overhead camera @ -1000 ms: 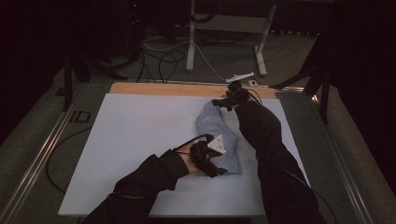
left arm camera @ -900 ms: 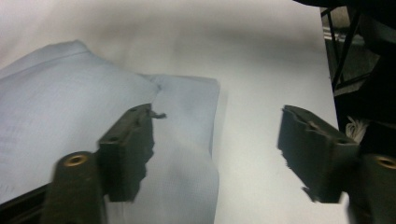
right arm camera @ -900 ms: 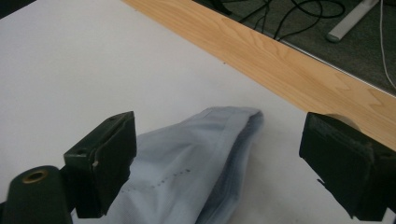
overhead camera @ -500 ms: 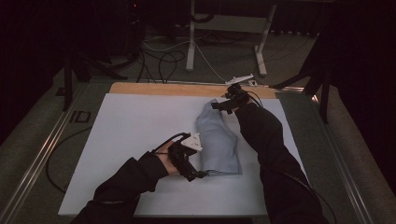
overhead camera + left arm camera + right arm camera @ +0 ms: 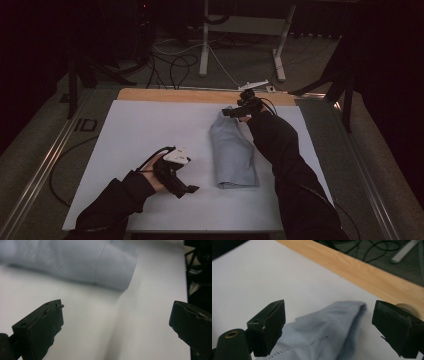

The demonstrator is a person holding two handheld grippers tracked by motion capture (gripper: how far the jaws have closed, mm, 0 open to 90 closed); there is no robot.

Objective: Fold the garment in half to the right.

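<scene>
A folded light-blue cloth (image 5: 232,150) lies lengthwise on the white table cover (image 5: 150,125), right of centre. My left gripper (image 5: 187,190) hovers open near the front, left of the cloth's near end, apart from it. In the left gripper view the cloth (image 5: 75,262) lies beyond the left gripper (image 5: 117,322), whose jaws stand wide with bare table between them. My right gripper (image 5: 231,113) is open at the cloth's far end. In the right gripper view the cloth's far tip (image 5: 342,315) rises between the right gripper's (image 5: 328,325) spread jaws, untouched.
A bare wooden strip (image 5: 190,95) runs along the table's far edge. Beyond it stand a white stand's legs (image 5: 205,45) and loose cables (image 5: 175,65) on the floor. A metal rail (image 5: 45,165) borders the left side.
My left gripper has pulled away to the left from the cloth's near end, letting go of it. The right gripper has stayed at the far end.
</scene>
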